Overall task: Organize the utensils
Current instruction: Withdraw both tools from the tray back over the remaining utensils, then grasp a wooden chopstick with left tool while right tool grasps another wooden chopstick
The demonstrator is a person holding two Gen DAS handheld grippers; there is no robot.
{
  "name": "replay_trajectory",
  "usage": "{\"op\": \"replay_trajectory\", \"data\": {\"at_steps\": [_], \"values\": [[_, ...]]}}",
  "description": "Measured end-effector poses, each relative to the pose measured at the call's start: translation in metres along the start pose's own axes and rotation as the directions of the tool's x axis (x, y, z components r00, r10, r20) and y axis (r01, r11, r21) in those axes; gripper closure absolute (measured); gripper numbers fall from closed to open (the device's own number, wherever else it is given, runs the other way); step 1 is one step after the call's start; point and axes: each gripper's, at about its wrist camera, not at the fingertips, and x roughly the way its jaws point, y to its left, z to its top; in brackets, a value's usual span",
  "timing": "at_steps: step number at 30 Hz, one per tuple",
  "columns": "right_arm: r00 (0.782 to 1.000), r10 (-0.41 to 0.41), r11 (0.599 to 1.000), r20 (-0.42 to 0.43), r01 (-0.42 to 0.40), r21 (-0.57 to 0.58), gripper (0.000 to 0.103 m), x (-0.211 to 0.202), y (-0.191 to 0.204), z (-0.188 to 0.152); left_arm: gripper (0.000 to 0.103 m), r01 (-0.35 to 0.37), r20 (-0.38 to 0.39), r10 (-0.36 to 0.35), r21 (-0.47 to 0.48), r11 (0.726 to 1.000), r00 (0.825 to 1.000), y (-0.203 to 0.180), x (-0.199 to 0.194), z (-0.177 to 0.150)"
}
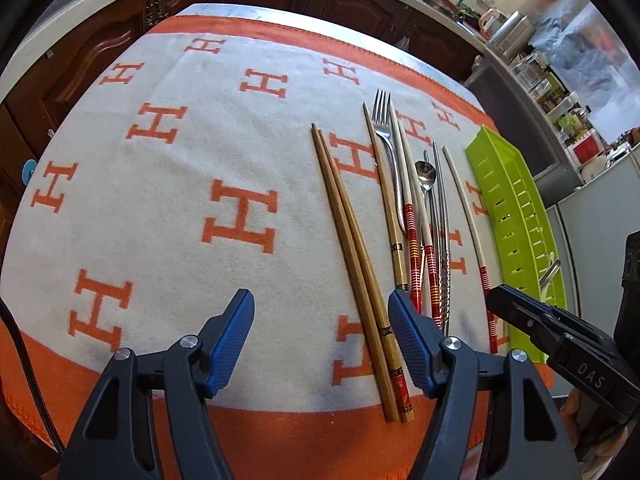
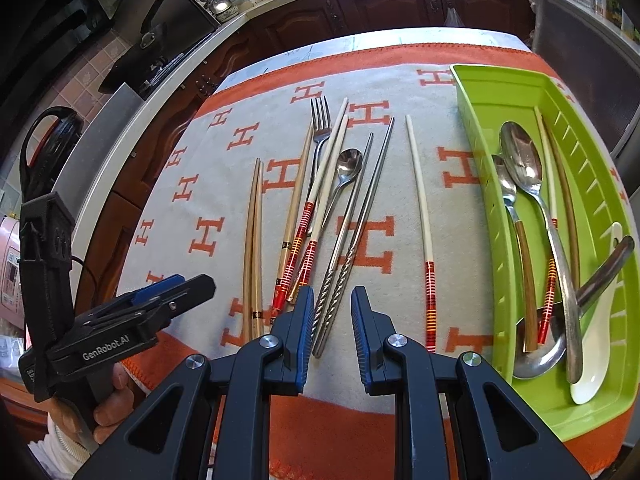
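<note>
Right wrist view has the metal chopsticks (image 2: 352, 236) dead centre, so I'm reading those as my next pick. They're thin steel, stiff and light, surely slick along the smooth upper part. The twisted handle section near me should give the pads more bite, so I'd take hold there and keep both sticks together. Long axis runs from about 6 o'clock up to 12, tips pointing away from me, handle ends nearest the claw.

My right claw (image 2: 332, 332) sits just over those handle ends, jaws parted only a little, holding nothing; the sticks lie in the gap, and I can't tell if a pad touches.

Just left of them there's a small spoon (image 2: 344, 176), red-banded chopsticks (image 2: 310, 216) and a fork (image 2: 320, 128), all overlapping, so a sloppy grab could drag a neighbour. A lone white chopstick (image 2: 420, 200) lies at 1 o'clock, apart from the rest. The green tray (image 2: 476, 128) at 2 to 3 o'clock already holds spoons and chopsticks.

Left wrist view shows my left claw (image 1: 322, 340) wide open and empty, over the near end of the wooden chopsticks (image 1: 352, 264), which also point away toward 12.
</note>
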Motion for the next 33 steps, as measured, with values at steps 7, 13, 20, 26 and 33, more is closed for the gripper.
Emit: {"op": "replay_trajectory", "data": {"at_steps": [7,13,20,26,33], "values": [[1.000,-0.005,1.000,-0.003,0.005,0.005,0.083,0.009,-0.008,0.001,0.036,-0.171,-0.015,0.172,0.041,0.984,0.985,-0.022,0.020,0.002],[1.000,-0.013,1.000,0.006,0.013,-0.001,0.083,0.009,-0.010,0.000,0.037,-0.227,0.012,0.226,0.061,0.972,0.974,-0.023,0.025,-0.004],[1.000,-0.012,1.000,0.024,0.012,-0.015,0.078,0.006,-0.004,-0.005,0.037,-0.221,0.022,0.220,0.061,0.973,0.975,-0.023,0.021,-0.008],[1.000,-0.016,1.000,0.024,0.017,-0.026,0.078,0.006,0.000,-0.008,0.037,-0.285,0.031,0.283,0.114,0.952,0.959,-0.032,0.025,-0.011],[0.999,-0.016,0.999,0.035,0.018,-0.051,0.078,0.001,0.007,-0.011,0.084,-0.267,0.049,0.263,0.122,0.956,0.964,-0.030,0.022,-0.007]]}}
